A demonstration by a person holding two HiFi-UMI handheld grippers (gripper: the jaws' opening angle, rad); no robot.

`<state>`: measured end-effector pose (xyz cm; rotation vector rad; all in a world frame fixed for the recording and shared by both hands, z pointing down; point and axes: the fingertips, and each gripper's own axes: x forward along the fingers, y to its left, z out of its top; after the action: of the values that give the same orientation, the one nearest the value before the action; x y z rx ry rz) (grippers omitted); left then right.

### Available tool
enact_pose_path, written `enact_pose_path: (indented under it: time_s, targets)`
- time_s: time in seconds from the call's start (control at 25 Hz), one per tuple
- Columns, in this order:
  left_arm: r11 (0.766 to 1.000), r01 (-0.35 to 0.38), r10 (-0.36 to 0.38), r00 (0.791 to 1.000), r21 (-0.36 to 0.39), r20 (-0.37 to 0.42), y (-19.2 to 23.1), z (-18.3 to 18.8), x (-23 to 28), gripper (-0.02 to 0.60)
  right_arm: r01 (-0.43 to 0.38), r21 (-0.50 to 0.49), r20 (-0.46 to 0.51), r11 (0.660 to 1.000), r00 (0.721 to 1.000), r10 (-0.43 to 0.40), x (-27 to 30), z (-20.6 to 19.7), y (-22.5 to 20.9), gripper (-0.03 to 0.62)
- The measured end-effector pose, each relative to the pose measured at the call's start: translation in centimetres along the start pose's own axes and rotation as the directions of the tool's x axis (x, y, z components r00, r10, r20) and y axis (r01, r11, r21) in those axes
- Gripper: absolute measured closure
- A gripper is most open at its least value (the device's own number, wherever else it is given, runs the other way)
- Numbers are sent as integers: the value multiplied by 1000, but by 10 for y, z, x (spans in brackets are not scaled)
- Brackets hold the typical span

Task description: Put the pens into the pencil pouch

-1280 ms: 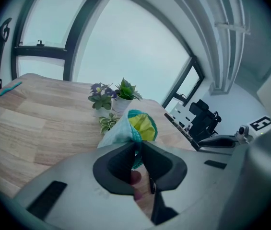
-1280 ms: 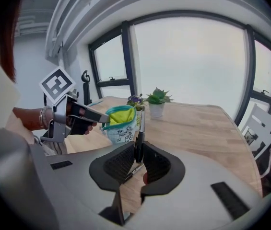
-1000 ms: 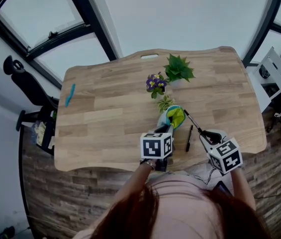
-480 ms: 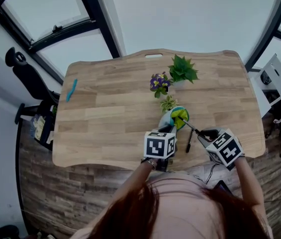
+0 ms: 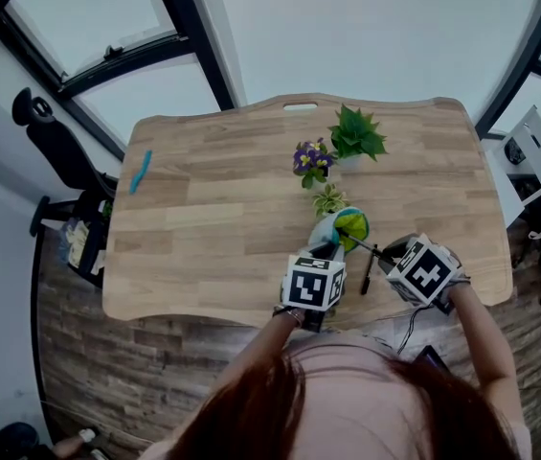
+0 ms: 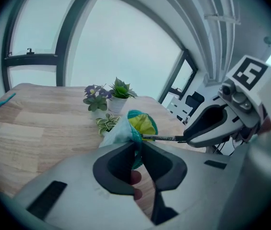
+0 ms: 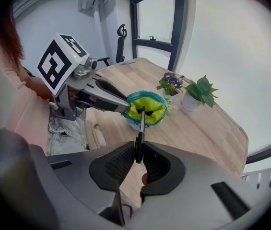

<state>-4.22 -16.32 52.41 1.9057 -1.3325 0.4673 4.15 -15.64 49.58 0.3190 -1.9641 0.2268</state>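
A teal pencil pouch (image 5: 349,224) with a yellow-green lining stands with its mouth wide near the table's front edge. My left gripper (image 5: 326,250) is shut on its near rim; the teal fabric shows pinched between the jaws in the left gripper view (image 6: 137,150). My right gripper (image 5: 392,253) is shut on a black pen (image 7: 140,131), whose tip reaches into the pouch's mouth (image 7: 147,108). A second black pen (image 5: 366,274) lies on the wood between the two grippers. A teal pen (image 5: 140,171) lies far off at the table's left end.
Three small potted plants stand behind the pouch: a green one (image 5: 356,137), purple flowers (image 5: 312,158) and a little variegated one (image 5: 327,199). A black office chair (image 5: 50,151) stands beyond the wooden table's (image 5: 222,218) left edge.
The right gripper has swung left toward the pouch and rolled, bringing the pen's tip from beside the pouch into its mouth. The left gripper has kept its hold in place.
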Motion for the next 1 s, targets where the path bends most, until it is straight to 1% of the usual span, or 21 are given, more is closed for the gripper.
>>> enact_pose_path:
  time_s: [0.16,0.4,0.52,0.72,0.84,1.0]
  targets:
    - [999,6,-6,1000,42,-5,-5,0,1,543,-20,-6,-81,1000,997,20,7,-8,-1,542]
    - [998,19,-18,1000,66,-13,-8,-2,3,543,-20,-73,-131,997,991,11,16,4,-8,542]
    - [997,30,-29,999,75,-18,-10,-2,4,543,-28,-78,-204,997,979,12,20,-2,-10,542]
    - [995,57,-55,998,76,-26,-13,-1,5,543,-30,-125,-268,992,964,-4,26,0,-19,542]
    - [994,71,-69,997,80,-29,-15,-1,6,543,-34,-142,-283,989,959,-8,28,4,-22,542]
    - [992,90,-87,996,86,-34,-18,-1,8,543,-49,-128,-266,991,964,13,37,12,-24,542]
